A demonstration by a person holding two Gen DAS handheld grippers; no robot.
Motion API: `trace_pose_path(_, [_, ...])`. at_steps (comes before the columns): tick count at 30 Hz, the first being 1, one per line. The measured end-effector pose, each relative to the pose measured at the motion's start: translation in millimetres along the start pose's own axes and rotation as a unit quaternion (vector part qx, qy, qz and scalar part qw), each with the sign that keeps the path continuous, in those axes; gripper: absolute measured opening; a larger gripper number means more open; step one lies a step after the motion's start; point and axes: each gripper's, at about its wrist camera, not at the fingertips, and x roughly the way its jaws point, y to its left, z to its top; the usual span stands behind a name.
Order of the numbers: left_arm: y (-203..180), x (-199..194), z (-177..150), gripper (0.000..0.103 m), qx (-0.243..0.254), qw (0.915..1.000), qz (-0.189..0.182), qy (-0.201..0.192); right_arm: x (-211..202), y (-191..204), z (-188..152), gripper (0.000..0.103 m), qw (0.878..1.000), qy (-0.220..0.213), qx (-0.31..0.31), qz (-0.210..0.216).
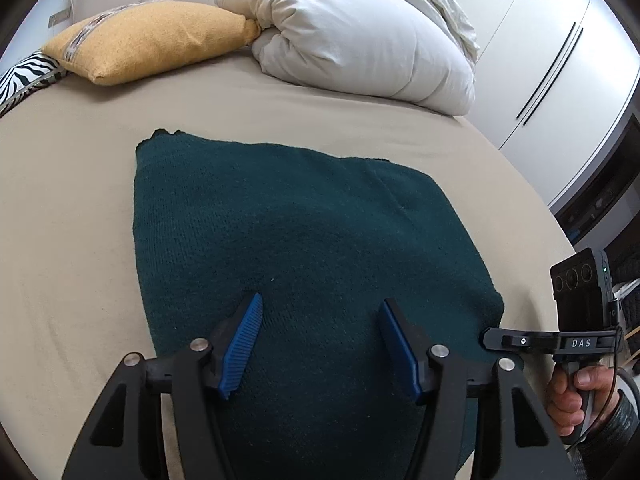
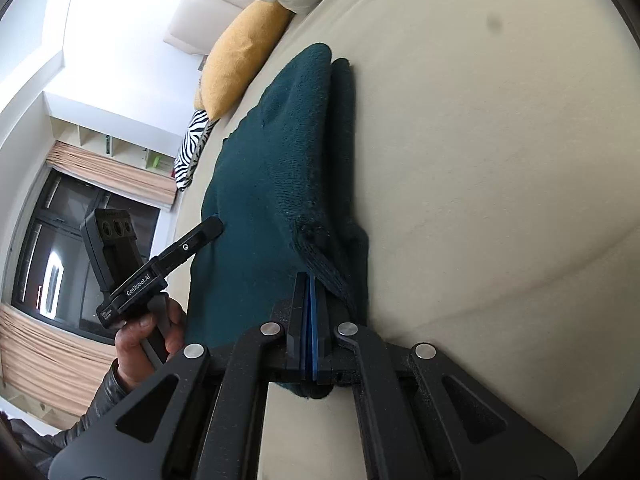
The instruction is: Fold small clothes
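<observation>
A dark green knit garment lies folded on the beige bed, and everything else sits around it. Left of it and further back, a zebra-print cushion touches the bed's edge, with a mustard pillow just beside that. Behind the garment, well apart from it, a white duvet is bundled up against the headboard. To the right of the duvet stand white wardrobe doors.

The left gripper hangs over the near part of the garment with its blue pads spread apart; nothing is between them.

The right gripper is at the garment's near right corner. Its jaws are pressed together, and a ribbed edge of the knit meets the tips; it seems pinched there, though the cloth between the pads is hard to make out. In the left wrist view this gripper shows from the side, its tip touching the garment's right edge, held by a hand in a dark sleeve. In the right wrist view the other hand grips the left tool's handle, left of the garment.
</observation>
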Motion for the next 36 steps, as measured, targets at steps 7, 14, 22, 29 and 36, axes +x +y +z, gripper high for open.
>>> trace_pose_path(7, [-7, -19, 7, 0.055, -0.016, 0.9994, 0.029, 0.006, -14, 45, 19, 0.009, 1.0, -0.009, -0.008, 0.0])
trace_pose_path(14, [-19, 5, 10, 0.054, 0.016, 0.9985, 0.042, 0.032, 29, 53, 56, 0.0, 1.0, 0.006, -0.02, -0.023])
trace_pose_path(22, [-14, 8, 6, 0.055, 0.021, 0.999, 0.035, 0.016, 9, 30, 63, 0.006, 0.999, -0.036, 0.013, 0.02])
trace_pose_path(29, [-18, 10, 4, 0.055, 0.036, 0.9981, 0.05, 0.012, 20, 75, 99, 0.008, 0.999, -0.031, -0.027, 0.008])
trace_pose_path(36, [-17, 11, 2, 0.055, 0.04, 0.9979, 0.049, 0.011, 85, 70, 124, 0.0, 0.999, 0.022, -0.016, -0.042])
